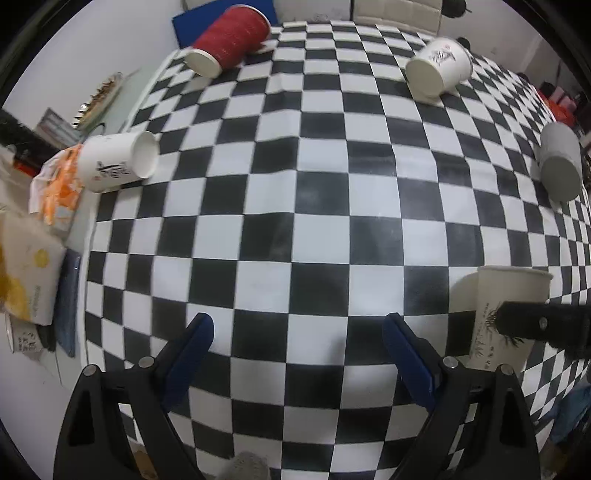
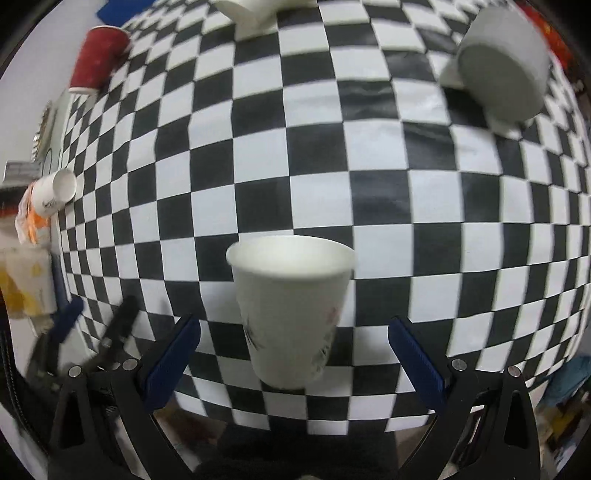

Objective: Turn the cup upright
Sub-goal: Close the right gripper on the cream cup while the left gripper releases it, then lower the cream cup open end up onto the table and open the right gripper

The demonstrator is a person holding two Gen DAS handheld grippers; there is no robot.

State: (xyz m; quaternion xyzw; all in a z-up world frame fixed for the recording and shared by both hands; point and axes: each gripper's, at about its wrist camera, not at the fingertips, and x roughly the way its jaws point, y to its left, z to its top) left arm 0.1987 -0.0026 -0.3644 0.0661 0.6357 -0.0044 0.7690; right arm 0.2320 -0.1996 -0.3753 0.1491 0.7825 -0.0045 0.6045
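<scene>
A white paper cup (image 2: pixel 291 314) stands upright on the checkered cloth, between the open fingers of my right gripper (image 2: pixel 293 332), which do not touch it. It also shows in the left wrist view (image 1: pixel 506 314) at the right, with a right finger (image 1: pixel 535 325) across it. My left gripper (image 1: pixel 297 332) is open and empty over the cloth. Several cups lie on their sides: a red one (image 1: pixel 232 35), a white printed one (image 1: pixel 439 66), another white printed one (image 1: pixel 118 160) and a grey one (image 1: pixel 559 164).
The checkered cloth (image 1: pixel 295 206) covers the table. Left of its edge lie an orange and white packet (image 1: pixel 59 184), a yellow and white box (image 1: pixel 26 269) and a dark blue flat item (image 1: pixel 68 299). A blue board (image 1: pixel 188 22) lies at the far left corner.
</scene>
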